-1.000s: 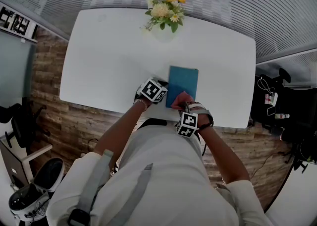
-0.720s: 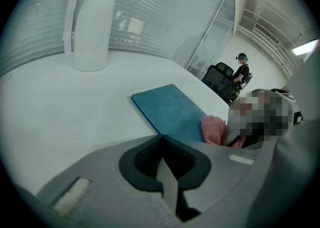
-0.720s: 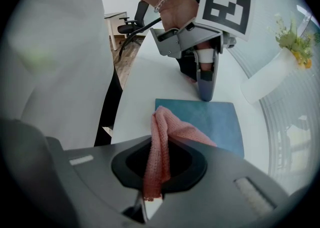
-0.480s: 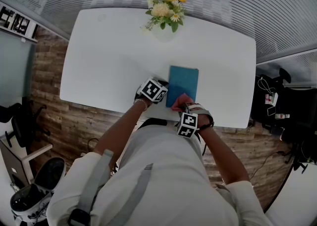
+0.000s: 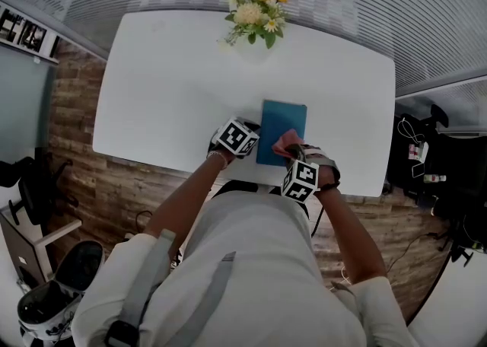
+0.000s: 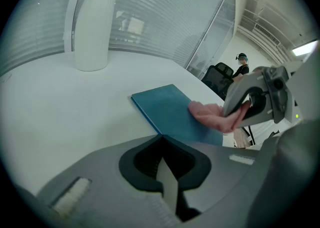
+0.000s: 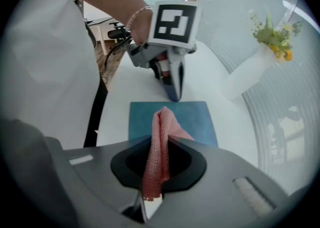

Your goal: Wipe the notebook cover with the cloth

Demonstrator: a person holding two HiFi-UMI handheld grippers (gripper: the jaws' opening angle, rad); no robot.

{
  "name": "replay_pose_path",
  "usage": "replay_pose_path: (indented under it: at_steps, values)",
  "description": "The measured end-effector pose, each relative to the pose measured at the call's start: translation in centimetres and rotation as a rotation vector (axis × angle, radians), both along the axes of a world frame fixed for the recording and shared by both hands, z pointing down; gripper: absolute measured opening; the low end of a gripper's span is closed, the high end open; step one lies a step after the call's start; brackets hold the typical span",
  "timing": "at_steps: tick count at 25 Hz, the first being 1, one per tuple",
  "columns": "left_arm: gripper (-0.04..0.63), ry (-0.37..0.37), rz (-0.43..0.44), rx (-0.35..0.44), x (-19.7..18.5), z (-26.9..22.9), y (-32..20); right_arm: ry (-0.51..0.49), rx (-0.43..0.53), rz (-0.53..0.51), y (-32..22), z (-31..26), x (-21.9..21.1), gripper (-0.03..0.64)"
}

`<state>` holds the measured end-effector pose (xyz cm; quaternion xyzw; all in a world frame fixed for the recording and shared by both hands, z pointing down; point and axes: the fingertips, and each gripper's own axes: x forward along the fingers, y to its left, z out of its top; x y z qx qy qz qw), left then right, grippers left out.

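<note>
Right gripper view, unlike head view, shows tongs [image 7: 160,144] pinching cloth [image 7: 162,122].

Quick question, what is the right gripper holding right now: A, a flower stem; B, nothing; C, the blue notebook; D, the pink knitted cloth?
D: the right gripper has its jaws shut on the pink knitted cloth, whose free end lies on the flat blue notebook.
</note>
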<state>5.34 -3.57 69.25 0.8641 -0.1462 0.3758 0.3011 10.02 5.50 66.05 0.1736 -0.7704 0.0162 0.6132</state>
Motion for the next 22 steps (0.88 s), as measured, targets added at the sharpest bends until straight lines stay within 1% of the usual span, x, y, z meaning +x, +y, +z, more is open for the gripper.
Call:
replay_pose_path:
  at_steps: [6, 9, 19, 22]
  values:
    - [-0.006, 0.003, -0.001, 0.001, 0.0, -0.2, 0.1, 0.068, 0.217, 0.057, -6.9, -1.7, 3.1, 0.028]
    - [-0.006, -0.001, -0.001, -0.006, 0.0, -0.2, 0.2, 0.113, 0.272, 0.05, -9.2, -1.3, 4.3, 0.028]
    - [-0.006, 0.003, 0.0, -0.011, 0.1, -0.1, 0.0, 0.226, 0.277, 0.022, -13.9, 2.8, 6.7, 0.028]
    - [-0.006, 0.004, 0.0, -0.01, 0.0, -0.2, 0.1, 0.268, 0.25, 0.009, -14.1, 4.1, 7.6, 0.028]
